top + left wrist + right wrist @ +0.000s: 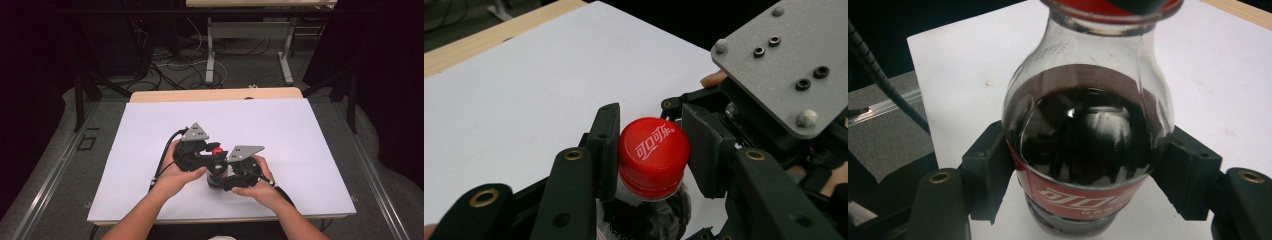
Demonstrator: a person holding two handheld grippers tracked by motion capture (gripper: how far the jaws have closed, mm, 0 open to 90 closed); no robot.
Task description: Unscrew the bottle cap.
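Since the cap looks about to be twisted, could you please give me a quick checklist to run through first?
1. Left hand-held gripper jaws flank the red cap: ok.
2. Both pads pressing firmly on the cap: cannot tell.
3. Right hand-held gripper clamps the cola bottle body at its label: ok.
4. Bottle upright: ok.
5. Cap seated on the neck: ok.
6. White sheet around the bottle free of clutter: ok.

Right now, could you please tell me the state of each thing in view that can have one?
Red cap: on the bottle, between the left gripper's jaws.
Bottle: upright, dark drink up to the shoulder.
Left gripper: shut on the cap.
Right gripper: shut on the bottle's body, at the red label.
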